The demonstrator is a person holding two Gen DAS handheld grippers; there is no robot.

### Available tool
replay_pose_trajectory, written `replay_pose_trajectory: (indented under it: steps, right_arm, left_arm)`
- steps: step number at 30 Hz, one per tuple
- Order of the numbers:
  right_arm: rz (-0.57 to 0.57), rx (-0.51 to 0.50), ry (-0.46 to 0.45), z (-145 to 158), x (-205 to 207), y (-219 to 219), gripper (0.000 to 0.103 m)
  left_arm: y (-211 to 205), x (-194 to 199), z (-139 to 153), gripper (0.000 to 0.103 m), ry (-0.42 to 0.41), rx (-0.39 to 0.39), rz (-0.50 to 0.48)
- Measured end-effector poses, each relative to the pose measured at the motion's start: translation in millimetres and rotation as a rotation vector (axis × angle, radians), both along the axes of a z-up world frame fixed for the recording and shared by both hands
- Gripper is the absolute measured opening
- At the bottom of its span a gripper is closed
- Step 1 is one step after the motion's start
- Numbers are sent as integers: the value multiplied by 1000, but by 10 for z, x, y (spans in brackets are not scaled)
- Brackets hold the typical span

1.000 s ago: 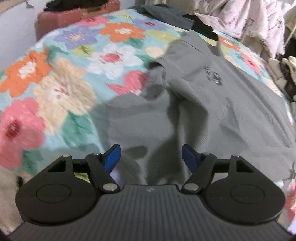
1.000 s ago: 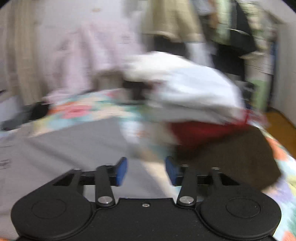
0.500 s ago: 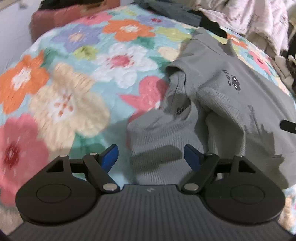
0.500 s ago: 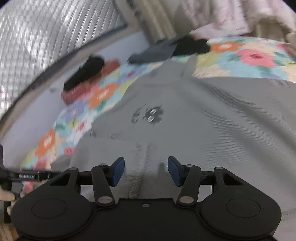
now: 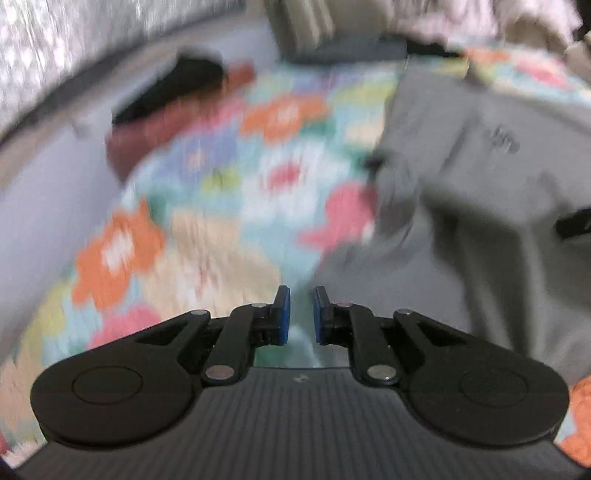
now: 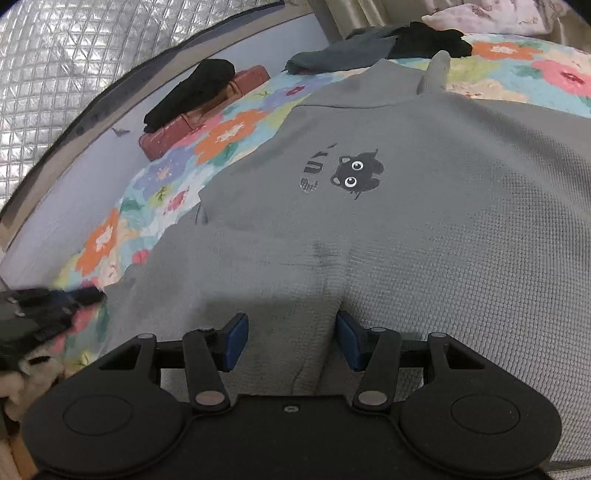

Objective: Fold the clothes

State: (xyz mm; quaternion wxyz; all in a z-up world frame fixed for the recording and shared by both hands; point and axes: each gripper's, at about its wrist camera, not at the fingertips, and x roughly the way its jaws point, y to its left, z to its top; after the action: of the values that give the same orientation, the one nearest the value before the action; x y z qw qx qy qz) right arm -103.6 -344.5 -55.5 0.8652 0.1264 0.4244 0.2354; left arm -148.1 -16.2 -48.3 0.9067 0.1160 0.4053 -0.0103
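A grey waffle-knit shirt (image 6: 388,229) with a small black cat print (image 6: 356,171) lies spread on the floral bedspread (image 6: 221,136). My right gripper (image 6: 290,338) is open, low over the shirt's near edge, with a fabric ridge between its blue pads. In the blurred left wrist view the shirt (image 5: 480,192) lies to the right. My left gripper (image 5: 299,314) is nearly shut with a narrow gap between the pads, over the shirt's left edge; I cannot tell whether it holds fabric. It also shows at the left edge of the right wrist view (image 6: 48,306).
A reddish box (image 6: 199,118) with a black garment (image 6: 192,92) on it stands at the bed's far side by the wall. Dark grey and black clothes (image 6: 376,48) lie at the bed's far end. Pale bedding (image 6: 491,14) is piled beyond them.
My left gripper has closed from wide open to nearly shut and swung left with heavy blur. My right gripper has moved lower and closer to the shirt, still open.
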Motion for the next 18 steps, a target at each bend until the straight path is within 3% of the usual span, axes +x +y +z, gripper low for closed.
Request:
replay_pose_trajectory:
  steps: [1,2,6,8,9,13,16,18]
  right_arm:
    - [14,-17,-11,10,-17,3,36]
    - [39,-62,-36,31,-40,34,8]
    - [41,-71,-154,217,-150,24,6]
    - [-9,-115,-226,337,-226,1,5]
    - [-28,-149,-255,377,-266,-1,5]
    - [-79,-220,-198,308,-291,-28,6]
    - [-121,-219,-119,204,-275,-96,16]
    - [-153,-242,-116,241,-304,-98,23]
  left_arm:
    - [34,-26,79,15,-26,-52,-15]
    - [70,-55,162,17,-41,-111,-35]
    - [191,-205,382,33,-36,-349,-148]
    - [161,-297,397,45,-12,-418,-229]
    - [126,-336,382,46,4,-433,-269]
    - [-72,-420,209,51,61,-394,-336]
    - [-254,-401,53,51,98,-318,-375]
    - [-320,-389,-1,38,107,-279,-387]
